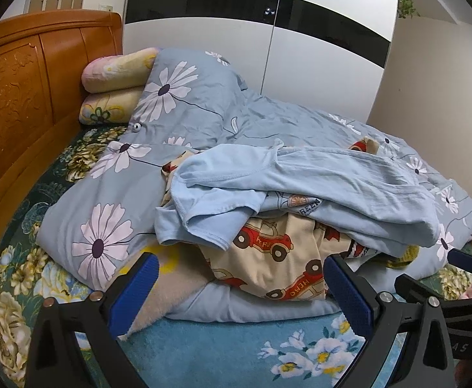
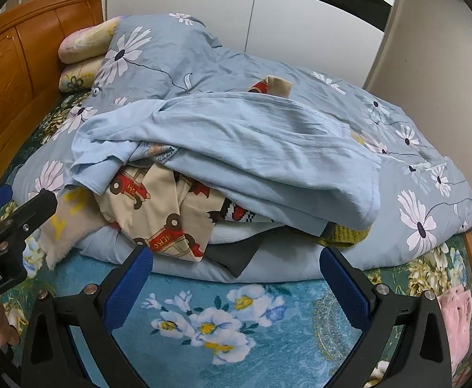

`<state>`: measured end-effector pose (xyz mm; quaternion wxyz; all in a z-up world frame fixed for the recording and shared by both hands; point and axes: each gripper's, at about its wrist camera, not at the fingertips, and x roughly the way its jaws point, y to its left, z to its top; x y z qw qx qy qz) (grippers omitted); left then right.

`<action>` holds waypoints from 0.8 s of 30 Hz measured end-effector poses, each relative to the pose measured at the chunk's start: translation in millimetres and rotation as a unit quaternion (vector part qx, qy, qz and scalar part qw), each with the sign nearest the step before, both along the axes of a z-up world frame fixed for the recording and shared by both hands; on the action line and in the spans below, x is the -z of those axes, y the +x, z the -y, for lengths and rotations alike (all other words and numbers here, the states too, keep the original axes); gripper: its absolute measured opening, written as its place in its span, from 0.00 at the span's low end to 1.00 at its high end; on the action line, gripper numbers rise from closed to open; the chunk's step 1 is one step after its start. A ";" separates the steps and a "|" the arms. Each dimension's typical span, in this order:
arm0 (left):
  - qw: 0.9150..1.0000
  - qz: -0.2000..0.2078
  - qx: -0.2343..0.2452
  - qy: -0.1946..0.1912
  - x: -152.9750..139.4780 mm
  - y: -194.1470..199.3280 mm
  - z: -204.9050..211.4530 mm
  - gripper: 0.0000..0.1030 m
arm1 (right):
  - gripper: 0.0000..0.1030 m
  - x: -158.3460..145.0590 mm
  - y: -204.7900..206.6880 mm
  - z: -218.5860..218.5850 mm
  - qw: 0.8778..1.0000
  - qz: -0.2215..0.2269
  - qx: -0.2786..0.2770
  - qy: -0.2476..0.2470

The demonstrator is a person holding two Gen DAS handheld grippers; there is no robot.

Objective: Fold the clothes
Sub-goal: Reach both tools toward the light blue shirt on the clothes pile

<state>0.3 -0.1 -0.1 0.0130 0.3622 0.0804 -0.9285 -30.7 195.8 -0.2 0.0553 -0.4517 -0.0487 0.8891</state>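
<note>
A pile of clothes lies on the bed. On top is a light blue shirt (image 1: pixel 300 177), also in the right wrist view (image 2: pixel 236 142). Under it is a cream garment with red cars (image 1: pixel 268 258) (image 2: pixel 158 207). A mustard knit piece (image 2: pixel 345 236) and a dark grey piece (image 2: pixel 236 252) stick out below. My left gripper (image 1: pixel 240 287) is open and empty, just in front of the pile. My right gripper (image 2: pixel 236 278) is open and empty, in front of the pile. Each gripper shows at the edge of the other's view: the right one (image 1: pixel 462 278), the left one (image 2: pixel 19 220).
A blue quilt with white daisies (image 1: pixel 177 110) is bunched behind the pile. Two pillows (image 1: pixel 113 90) lean on the wooden headboard (image 1: pixel 25 90) at left. A white wardrobe (image 1: pixel 300 48) stands behind the bed. The blue floral sheet (image 2: pixel 236 323) lies under my grippers.
</note>
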 end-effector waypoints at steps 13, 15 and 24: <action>1.000 0.002 -0.002 0.004 1.7 -3.0 1.5 1.00 | 1.00 2.3 -2.6 3.2 1.000 0.007 -0.004 0.003; 1.000 0.003 -0.003 0.005 3.0 -3.9 1.8 1.00 | 1.00 2.7 -3.1 4.1 1.000 0.008 -0.005 0.004; 1.000 0.012 -0.006 -0.002 14.1 -8.5 4.9 1.00 | 1.00 8.3 -8.6 7.1 1.000 0.013 -0.009 0.000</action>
